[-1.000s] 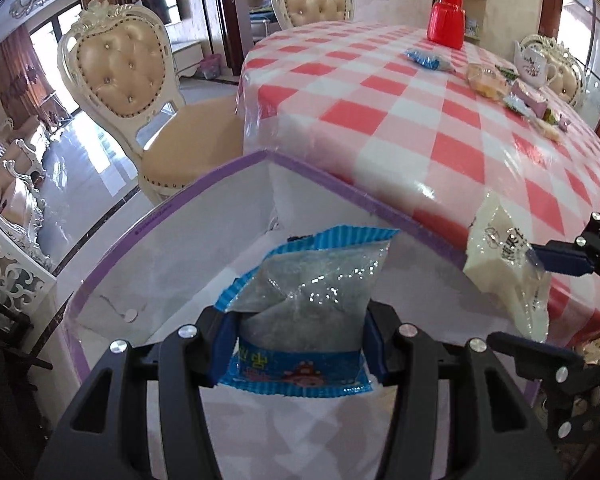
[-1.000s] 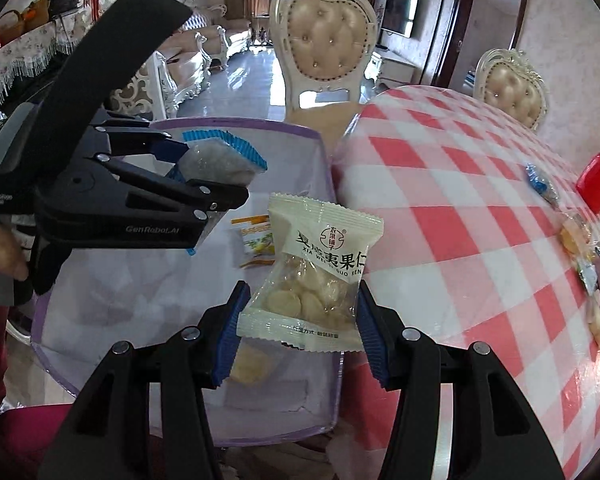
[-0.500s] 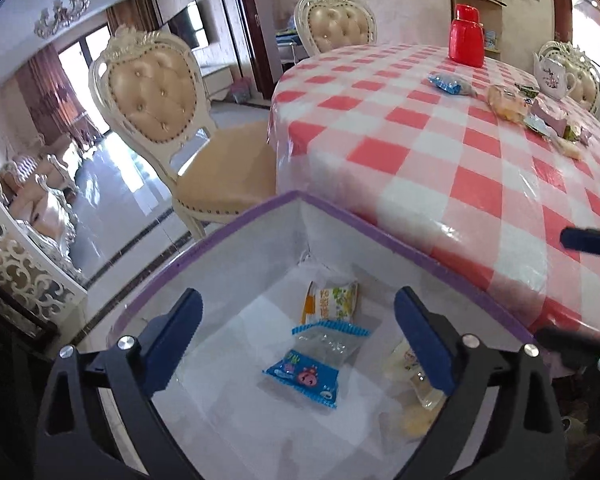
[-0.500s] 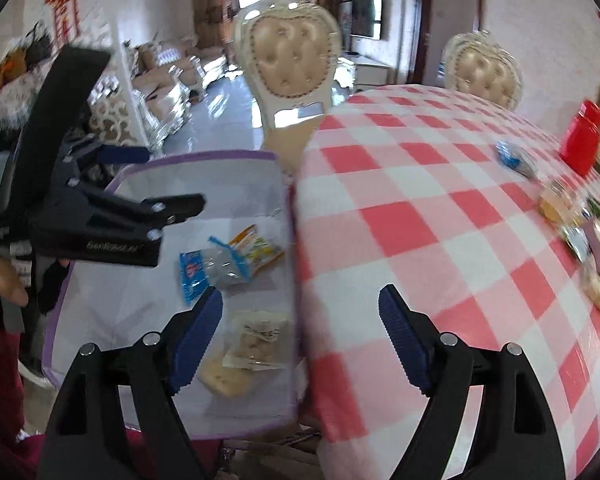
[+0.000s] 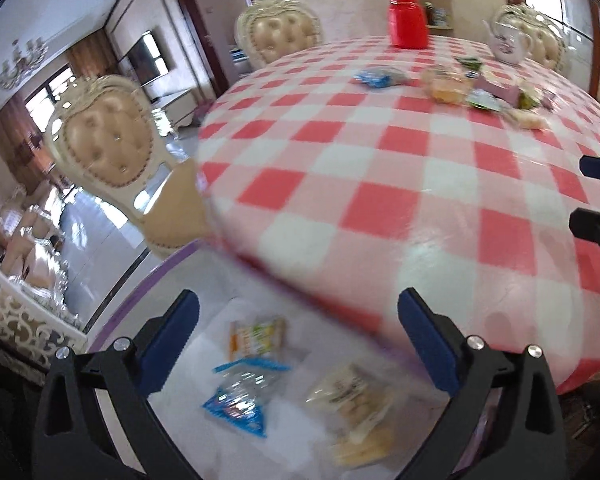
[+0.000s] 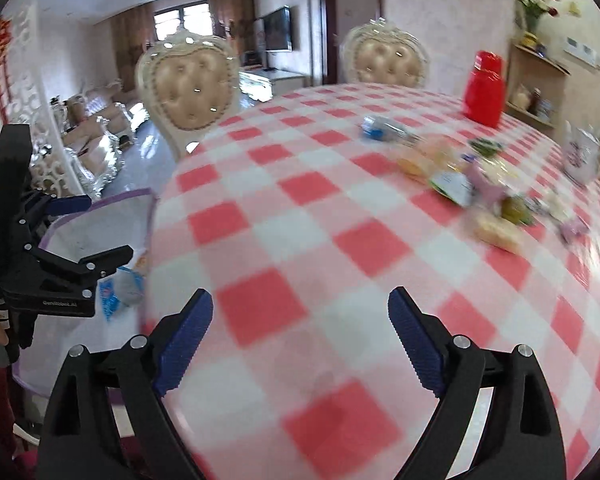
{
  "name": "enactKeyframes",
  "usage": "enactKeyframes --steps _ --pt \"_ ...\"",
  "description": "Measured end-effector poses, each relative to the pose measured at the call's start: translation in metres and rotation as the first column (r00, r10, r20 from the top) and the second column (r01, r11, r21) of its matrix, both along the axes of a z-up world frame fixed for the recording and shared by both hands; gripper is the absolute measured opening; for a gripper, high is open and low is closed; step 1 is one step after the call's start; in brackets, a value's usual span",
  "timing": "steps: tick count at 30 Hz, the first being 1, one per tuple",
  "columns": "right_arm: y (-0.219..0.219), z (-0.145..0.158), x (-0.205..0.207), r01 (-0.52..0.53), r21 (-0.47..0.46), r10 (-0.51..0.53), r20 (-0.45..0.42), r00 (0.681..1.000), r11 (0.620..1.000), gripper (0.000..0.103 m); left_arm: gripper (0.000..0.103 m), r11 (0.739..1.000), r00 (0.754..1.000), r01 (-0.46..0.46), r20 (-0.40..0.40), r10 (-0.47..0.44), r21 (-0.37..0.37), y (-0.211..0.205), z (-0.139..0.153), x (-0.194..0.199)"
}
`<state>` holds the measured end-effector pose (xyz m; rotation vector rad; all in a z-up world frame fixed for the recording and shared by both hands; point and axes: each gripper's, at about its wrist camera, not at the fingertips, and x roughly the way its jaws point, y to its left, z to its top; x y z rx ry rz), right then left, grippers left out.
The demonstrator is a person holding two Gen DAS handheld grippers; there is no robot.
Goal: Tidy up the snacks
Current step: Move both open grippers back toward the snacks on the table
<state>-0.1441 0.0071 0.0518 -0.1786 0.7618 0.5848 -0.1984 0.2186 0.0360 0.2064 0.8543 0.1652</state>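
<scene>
Both grippers empty, jaws opening: left gripper over purple-rimmed bin holding dropped snack packets; right gripper faces table snack pile, likely next pick.

Bright daylight indoors, entering through curtained windows far back in the room. White glare on the glossy floor and a soft sheen across the red-and-white checked tablecloth. Heavy motion blur in both views: smeared snack packets on the table, fuzzy packets inside the white bin. Strong fisheye bending at the edges, dark vignetted corners. Sharp black gripper frames in the foreground.
</scene>
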Motion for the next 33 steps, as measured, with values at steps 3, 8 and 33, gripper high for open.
enactKeyframes --steps 3,8,33 --pt "-0.032 -0.006 0.015 0.047 -0.008 -0.047 -0.026 0.999 0.999 0.087 0.1 0.999 0.999 0.042 -0.017 -0.042 0.012 -0.026 -0.005 0.016" --pt "-0.103 -0.016 0.044 0.184 0.047 -0.179 -0.089 0.98 0.982 0.087 0.1 0.993 0.992 0.115 -0.05 -0.115 -0.011 -0.071 -0.009 0.05" --pt "-0.284 -0.043 0.187 0.489 0.004 -0.481 -0.179 0.858 0.872 0.087 0.1 0.734 0.723 0.66 -0.13 -0.678 -0.157 -0.291 -0.04 0.26"
